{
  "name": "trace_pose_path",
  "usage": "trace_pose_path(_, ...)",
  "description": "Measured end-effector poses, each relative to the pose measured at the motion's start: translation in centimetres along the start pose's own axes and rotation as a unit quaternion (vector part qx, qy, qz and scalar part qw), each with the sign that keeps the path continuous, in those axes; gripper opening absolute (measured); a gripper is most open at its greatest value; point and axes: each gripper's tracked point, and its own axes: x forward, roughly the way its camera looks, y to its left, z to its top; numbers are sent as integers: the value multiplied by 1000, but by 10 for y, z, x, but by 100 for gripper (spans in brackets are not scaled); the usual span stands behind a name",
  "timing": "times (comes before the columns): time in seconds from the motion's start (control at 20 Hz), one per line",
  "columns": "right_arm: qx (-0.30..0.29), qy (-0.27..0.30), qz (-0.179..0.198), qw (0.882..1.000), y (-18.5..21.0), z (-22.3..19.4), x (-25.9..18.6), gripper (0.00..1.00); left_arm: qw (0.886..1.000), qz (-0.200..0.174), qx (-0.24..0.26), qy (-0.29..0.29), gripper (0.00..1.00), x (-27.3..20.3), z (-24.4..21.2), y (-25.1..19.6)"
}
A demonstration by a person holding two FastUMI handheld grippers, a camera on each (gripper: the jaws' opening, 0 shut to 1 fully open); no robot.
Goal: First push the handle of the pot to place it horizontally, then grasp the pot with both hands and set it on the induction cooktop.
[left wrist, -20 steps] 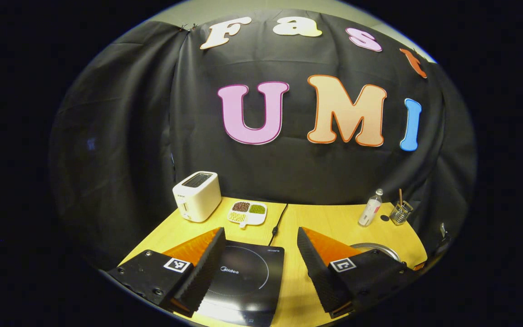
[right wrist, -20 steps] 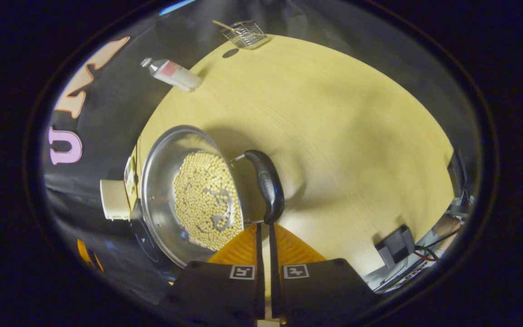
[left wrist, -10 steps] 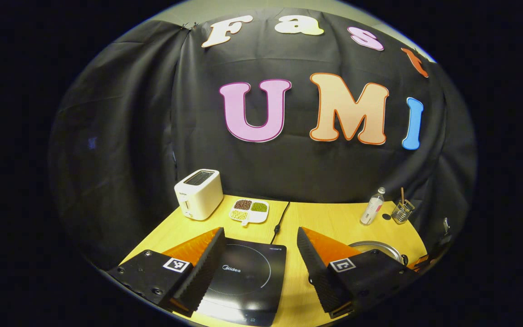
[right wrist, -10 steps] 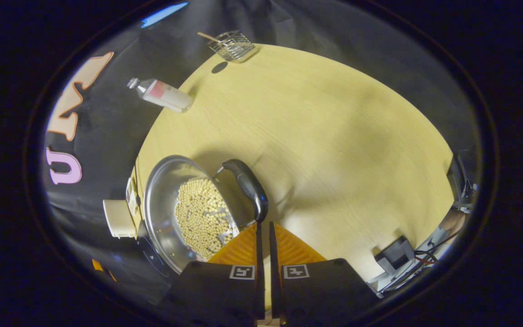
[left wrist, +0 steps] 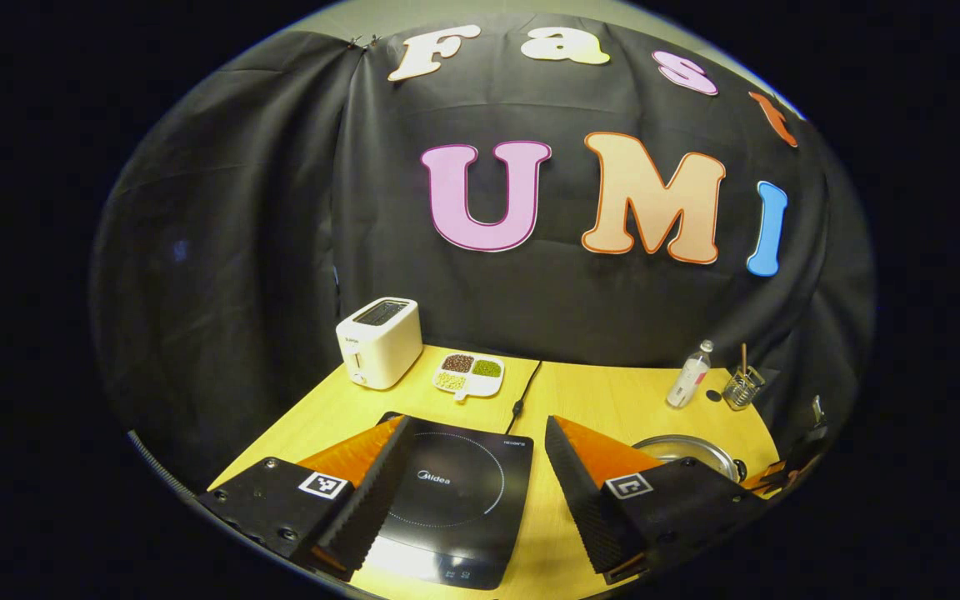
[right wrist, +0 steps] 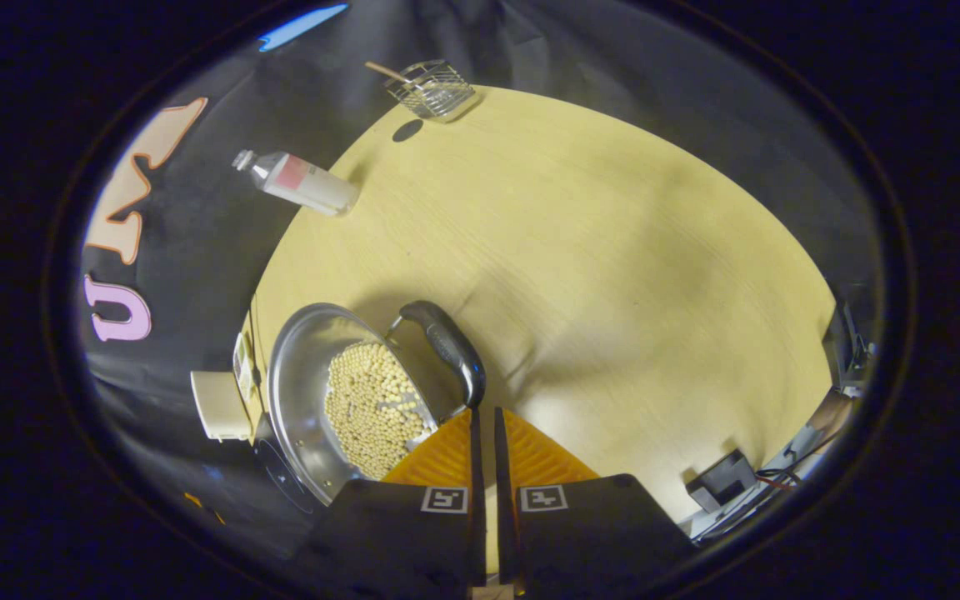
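L tool (left wrist: 480,492) hangs above the near edge of the worktop (left wrist: 613,400), fingers spread wide, nothing between them. Induction cooktop (left wrist: 451,500) lies flat below, between and partly behind the L finger. Pot (left wrist: 684,448) shows as a steel rim just past the R-side finger, to the right of the cooktop w/ a strip of bare wood between them.

Around, in left gripper view: white toaster (left wrist: 378,342) at the back left corner, divided dish (left wrist: 470,375) w/ beans just beside it, black cable (left wrist: 522,396) running from the back wall toward the cooktop. Far right back: clear bottle (left wrist: 688,375) upright, wire basket (left wrist: 742,387) w/ a stick in it, near each other.

Right gripper view: R tool (right wrist: 484,433) has fingers drawn together, only a thin slit between, holding nothing. Tips sit right at the end of the pot's black handle (right wrist: 447,346); can't tell if touching. Handle stands raised on the near side of the pot (right wrist: 313,392), which holds pale round beans (right wrist: 367,400). Wide bare worktop (right wrist: 613,275) to the right. Bottle (right wrist: 297,179) and basket (right wrist: 430,83) at the far edge, well apart from pot. Small black box (right wrist: 717,479) w/ wires at the near right edge.
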Motion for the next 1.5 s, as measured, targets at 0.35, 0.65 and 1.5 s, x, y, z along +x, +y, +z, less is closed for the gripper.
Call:
trace_pose_path(0.35, -1, -6, 10, 1000, 3, -3, -7, 8, 1000, -5, -2, 1, 96, -11, -3, -1)
trace_pose_path(0.65, -5, -31, 33, 999, 9, -15, -33, 8, 999, -35, 11, 6, 96, -25, -7, -7)
trace_pose_path(1.5, -87, -138, 59, 985, -5, -112, -151, 18, 992, -125, -6, 29, 95, -90, -45, 6)
